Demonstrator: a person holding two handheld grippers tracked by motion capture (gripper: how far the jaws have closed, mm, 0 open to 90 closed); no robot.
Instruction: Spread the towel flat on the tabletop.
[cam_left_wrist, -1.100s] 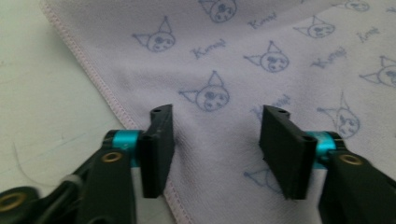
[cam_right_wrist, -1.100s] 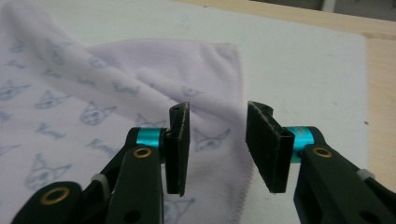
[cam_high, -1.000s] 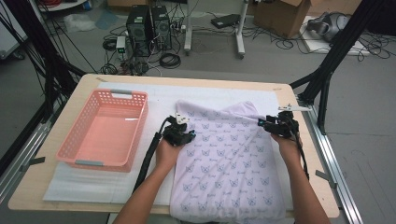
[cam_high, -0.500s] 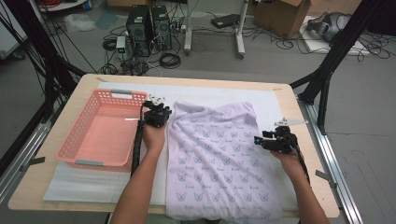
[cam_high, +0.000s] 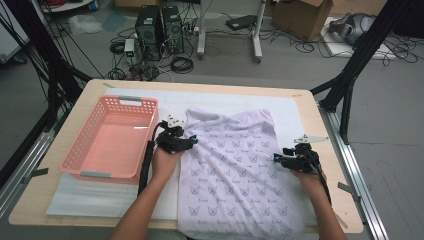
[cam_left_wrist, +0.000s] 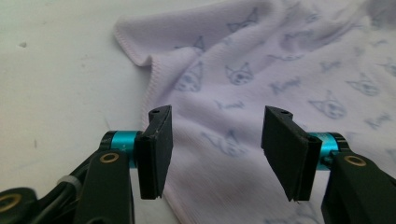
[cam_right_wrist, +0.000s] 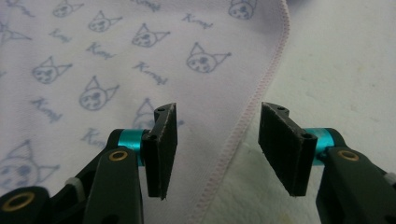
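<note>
Lilac cotton cloth printed with small cat faces (cam_high: 240, 170) lies spread flat on the surface, its near end reaching the person's edge and its far end rumpled. Landmark: the cloth itself. At its right hem, about midway along, the right claw (cam_high: 278, 159) is released, jaws wide apart and straddling the pink-stitched edge (cam_right_wrist: 243, 126), one jaw over the fabric and one over the white mat (cam_right_wrist: 336, 70). At the cloth's left hem, nearer the far corner, the left claw (cam_high: 192, 142) is likewise released, jaws spread over the fabric just inside the hem, where a small fold curls up (cam_left_wrist: 140, 58). Left of the cloth stands a pink plastic slotted basket (cam_high: 82, 150), with nothing in it. Judging from this, the spreading looks done; gripping both hems, folding and probably stowing in the basket remain.
</note>
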